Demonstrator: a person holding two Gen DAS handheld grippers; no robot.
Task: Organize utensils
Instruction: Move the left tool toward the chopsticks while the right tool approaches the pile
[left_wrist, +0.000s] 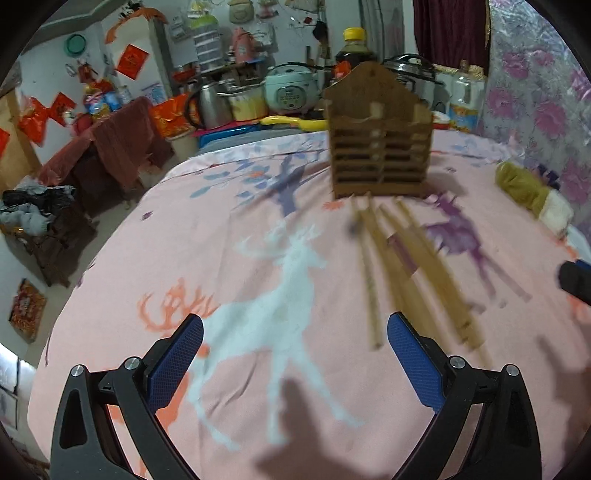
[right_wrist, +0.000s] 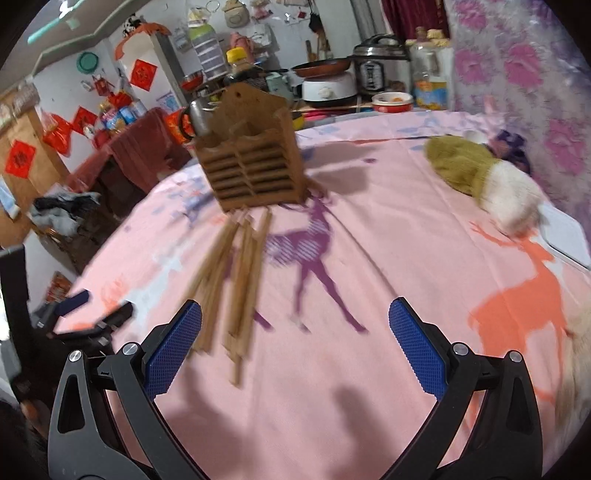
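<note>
On the pink bedsheet with deer prints (left_wrist: 229, 229), a loose bundle of long wooden chopsticks (left_wrist: 406, 266) lies just in front of the brown slatted wooden holder shaped like a house (left_wrist: 380, 147). Both grippers hang above the sheet with fingers wide apart and empty: the left gripper (left_wrist: 295, 365) beside the near chopstick ends, the right gripper (right_wrist: 295, 354) close over them. I think it is better to take one or two sticks near the end, then lift them upright before going to the holder's top opening.

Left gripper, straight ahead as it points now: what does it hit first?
Likely the bedsheet itself; the open left gripper aims over the white deer print. The chopsticks and wooden holder lie right of that line. Depth is unclear.
</note>
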